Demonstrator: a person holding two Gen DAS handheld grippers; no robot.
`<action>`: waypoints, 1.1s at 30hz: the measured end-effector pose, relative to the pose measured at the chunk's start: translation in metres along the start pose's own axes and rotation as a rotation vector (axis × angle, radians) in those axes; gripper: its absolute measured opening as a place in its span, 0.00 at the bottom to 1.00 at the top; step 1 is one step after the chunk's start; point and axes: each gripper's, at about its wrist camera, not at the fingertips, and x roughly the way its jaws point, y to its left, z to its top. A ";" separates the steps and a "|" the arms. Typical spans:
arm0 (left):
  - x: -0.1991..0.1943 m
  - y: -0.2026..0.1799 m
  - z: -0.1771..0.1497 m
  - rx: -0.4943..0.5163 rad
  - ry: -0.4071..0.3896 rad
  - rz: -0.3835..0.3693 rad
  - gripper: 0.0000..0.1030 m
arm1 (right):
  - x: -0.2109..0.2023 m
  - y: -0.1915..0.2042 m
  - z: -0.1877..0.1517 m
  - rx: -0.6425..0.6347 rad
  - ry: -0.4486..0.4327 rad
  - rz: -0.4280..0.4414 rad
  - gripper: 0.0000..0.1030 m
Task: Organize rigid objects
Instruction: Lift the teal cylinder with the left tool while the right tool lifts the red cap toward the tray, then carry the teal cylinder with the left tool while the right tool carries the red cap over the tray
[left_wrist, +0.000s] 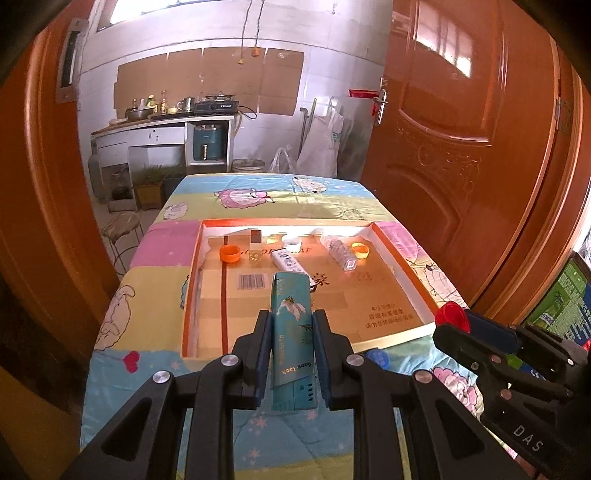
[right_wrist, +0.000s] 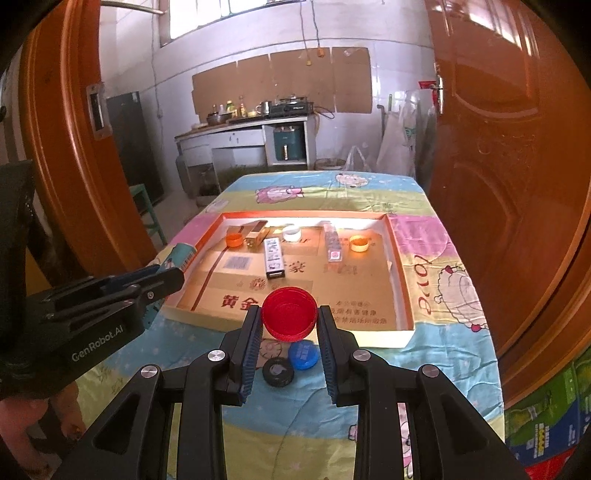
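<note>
— While the left wrist camera looked down its own fingers, what did the left gripper (left_wrist: 290, 325) have?
— It was clamped on a teal box (left_wrist: 293, 339), upright between both pads, above the near edge of the shallow cardboard tray (left_wrist: 402, 338). The box's lower end ran down behind the jaws. At the right edge the right gripper (left_wrist: 456, 325) showed side-on, a red cap (left_wrist: 450, 315) at its tip; how wide those jaws stood was hard to make out there.
— And in the tray?
— An orange cap (left_wrist: 229, 254), a white printed box (left_wrist: 290, 261), a clear plastic box (left_wrist: 340, 253) and a yellow cap (left_wrist: 361, 250) lay along the far side. The print on them was too small to read.
— What about the right wrist camera?
— There the right gripper (right_wrist: 289, 320) was narrowly closed on the red cap (right_wrist: 290, 314), open side facing the camera, over the tray's near wall (right_wrist: 332, 338). Below it a blue cap (right_wrist: 303, 355) and a black cap (right_wrist: 278, 371) lay on the cartoon-print tablecloth (right_wrist: 443, 332), touching or nearly so. The left gripper (right_wrist: 173, 277) came in from the left, the teal box (right_wrist: 181, 254) mostly hidden behind it.
</note>
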 end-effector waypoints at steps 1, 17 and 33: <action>0.002 -0.002 0.002 0.001 0.001 -0.001 0.22 | 0.000 -0.002 0.001 0.003 0.000 0.001 0.30; 0.031 -0.026 0.031 0.034 0.023 -0.044 0.22 | 0.015 -0.028 0.015 0.037 -0.001 -0.016 0.30; 0.074 -0.035 0.057 0.009 0.071 -0.050 0.22 | 0.049 -0.055 0.033 0.063 0.032 -0.023 0.30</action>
